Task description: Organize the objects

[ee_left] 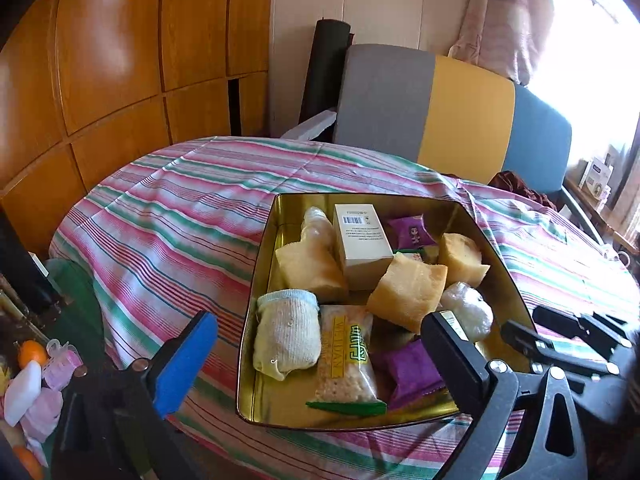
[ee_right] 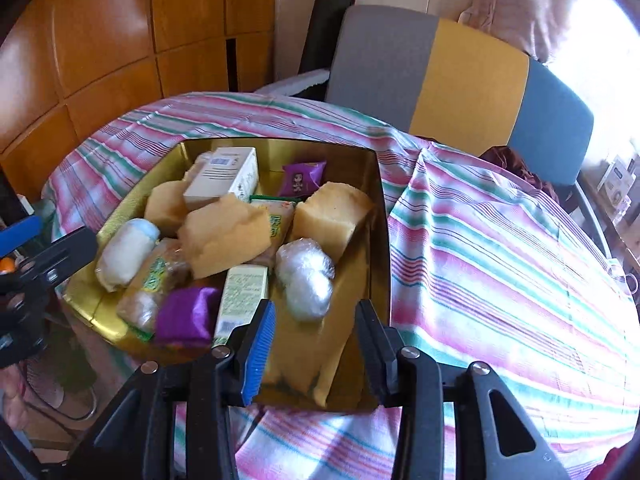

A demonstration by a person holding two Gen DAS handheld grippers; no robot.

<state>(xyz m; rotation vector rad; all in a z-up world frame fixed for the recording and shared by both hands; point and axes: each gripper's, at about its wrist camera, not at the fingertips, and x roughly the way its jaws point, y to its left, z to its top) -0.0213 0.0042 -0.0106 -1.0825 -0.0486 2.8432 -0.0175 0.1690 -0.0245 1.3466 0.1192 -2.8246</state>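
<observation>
1. Step judged: sorting largely done; the items lie heaped in the square gold metal tin (ee_left: 256,280) on the striped cloth-covered table (ee_left: 168,216).
2. Left gripper (ee_left: 320,344) and right gripper (ee_right: 316,332): fingers apart, holding nothing, poised at the tin's near edge.
3. Next move, if any, calls for choosing one item.
4. Only the left view shows an orange fruit (ee_left: 32,352) on a lower surface beside the table.

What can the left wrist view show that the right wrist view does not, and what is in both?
Only the left wrist view shows the oranges and pink packets beside the table, lower left. Only the right wrist view shows the pale green-printed box clearly. Both show the gold tin, the white box, yellow sponge blocks and the striped cloth.
</observation>
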